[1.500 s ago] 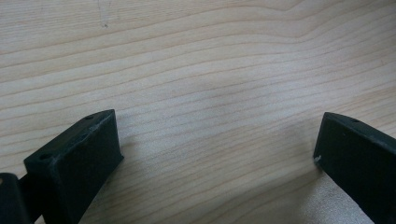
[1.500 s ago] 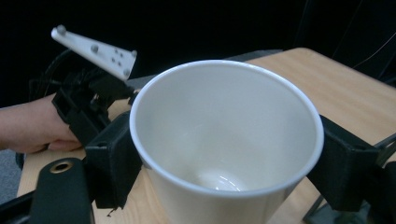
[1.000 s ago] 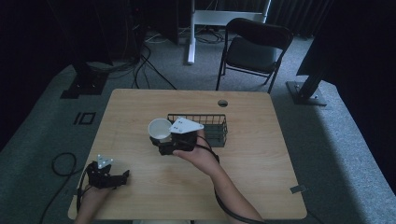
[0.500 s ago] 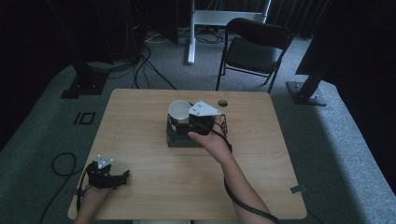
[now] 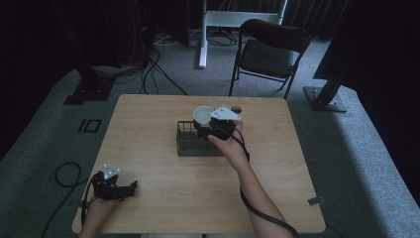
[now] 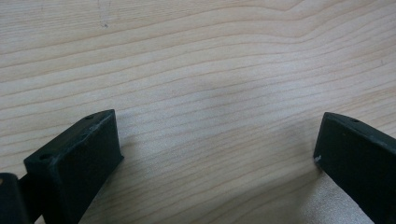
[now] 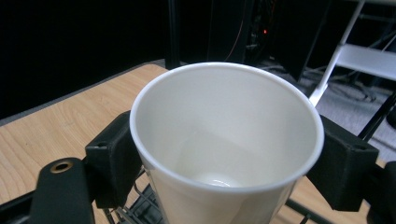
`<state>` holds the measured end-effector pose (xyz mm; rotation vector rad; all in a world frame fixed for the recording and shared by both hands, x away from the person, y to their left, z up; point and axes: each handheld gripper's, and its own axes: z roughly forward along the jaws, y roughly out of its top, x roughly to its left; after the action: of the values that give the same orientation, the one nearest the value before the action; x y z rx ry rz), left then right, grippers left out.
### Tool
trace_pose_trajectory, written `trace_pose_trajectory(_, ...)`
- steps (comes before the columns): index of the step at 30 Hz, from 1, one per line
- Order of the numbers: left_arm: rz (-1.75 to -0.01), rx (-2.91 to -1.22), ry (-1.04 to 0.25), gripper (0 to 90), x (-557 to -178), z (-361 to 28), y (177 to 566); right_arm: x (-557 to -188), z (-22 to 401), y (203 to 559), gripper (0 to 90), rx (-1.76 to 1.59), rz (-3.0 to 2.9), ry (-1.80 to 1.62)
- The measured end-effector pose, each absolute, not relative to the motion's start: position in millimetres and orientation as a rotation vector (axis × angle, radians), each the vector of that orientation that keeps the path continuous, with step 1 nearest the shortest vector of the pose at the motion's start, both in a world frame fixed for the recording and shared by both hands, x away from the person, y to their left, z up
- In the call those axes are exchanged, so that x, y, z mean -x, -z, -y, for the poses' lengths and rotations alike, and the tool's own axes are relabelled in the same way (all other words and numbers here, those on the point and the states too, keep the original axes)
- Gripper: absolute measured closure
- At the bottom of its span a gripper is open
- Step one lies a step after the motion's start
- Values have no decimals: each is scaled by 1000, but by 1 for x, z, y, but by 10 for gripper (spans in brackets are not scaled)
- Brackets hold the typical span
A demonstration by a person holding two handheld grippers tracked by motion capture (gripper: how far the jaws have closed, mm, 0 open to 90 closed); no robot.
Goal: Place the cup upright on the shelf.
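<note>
Upright white cup (image 7: 227, 140), mouth up, in right gripper (image 7: 229, 158)

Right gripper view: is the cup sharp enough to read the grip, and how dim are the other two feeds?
Right gripper view: the white cup is sharp and evenly lit, a jaw against each side, background near black. High view: dim and soft overall, the right gripper over the wire basket reads as a dark mass. Left gripper view: bright wood grain of the table, jaw edges slightly soft.
</note>
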<state>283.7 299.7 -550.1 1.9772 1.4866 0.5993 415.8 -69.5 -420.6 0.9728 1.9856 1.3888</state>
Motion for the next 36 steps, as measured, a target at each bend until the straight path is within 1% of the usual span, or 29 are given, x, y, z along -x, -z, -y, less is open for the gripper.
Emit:
trace_pose_trajectory(9, -1486, -1978, -599, 7, -284, -300, 550, -424, 69, 443, 198, -1027, -2014, -1343)
trace_pose_trajectory(19, -1486, -1978, -599, 7, -284, -300, 550, -430, 69, 460, 198, -1060, -2042, -1321)
trace_pose_trajectory(36, -1486, -1978, -599, 7, -284, -300, 550, -430, 69, 466, 191, -1037, -2052, -1337)
